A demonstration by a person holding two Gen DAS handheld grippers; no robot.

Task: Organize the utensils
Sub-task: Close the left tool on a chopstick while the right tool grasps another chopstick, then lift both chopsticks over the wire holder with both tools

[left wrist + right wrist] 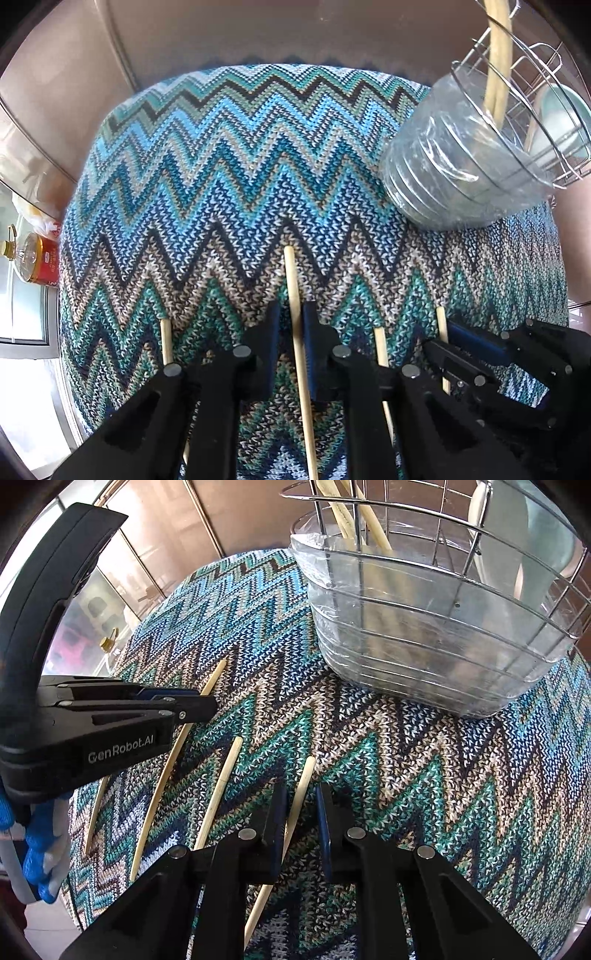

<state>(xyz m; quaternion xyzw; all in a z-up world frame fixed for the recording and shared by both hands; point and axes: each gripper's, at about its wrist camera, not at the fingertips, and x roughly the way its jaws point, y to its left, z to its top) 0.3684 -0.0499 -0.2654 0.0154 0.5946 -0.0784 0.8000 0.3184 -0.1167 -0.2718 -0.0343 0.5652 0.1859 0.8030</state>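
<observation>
Several wooden chopsticks lie side by side on a zigzag knitted cloth (pixel 221 166). My left gripper (pixel 291 332) points steeply down and straddles one chopstick (pixel 291 273). Its jaws are nearly together, with thin gaps still showing beside the stick. In the right wrist view the left gripper (pixel 210 705) is side-on over that chopstick (pixel 218 672). My right gripper (pixel 301 805) straddles another chopstick (pixel 306 775), with cloth visible between stick and right finger. The right gripper (pixel 439 338) also shows over that stick (pixel 441 321). A clear plastic cup (pixel 424 635) in a wire basket holds upright chopsticks (pixel 369 517).
Two more chopsticks (pixel 166 339) (pixel 380 347) lie loose on either side of my left gripper. The cup (pixel 443 166) stands at the cloth's far right, with a pale bowl (pixel 561 118) in the rack behind. An oil bottle (pixel 33 258) sits off the left edge. A blue-gloved hand (pixel 40 849) holds the left gripper.
</observation>
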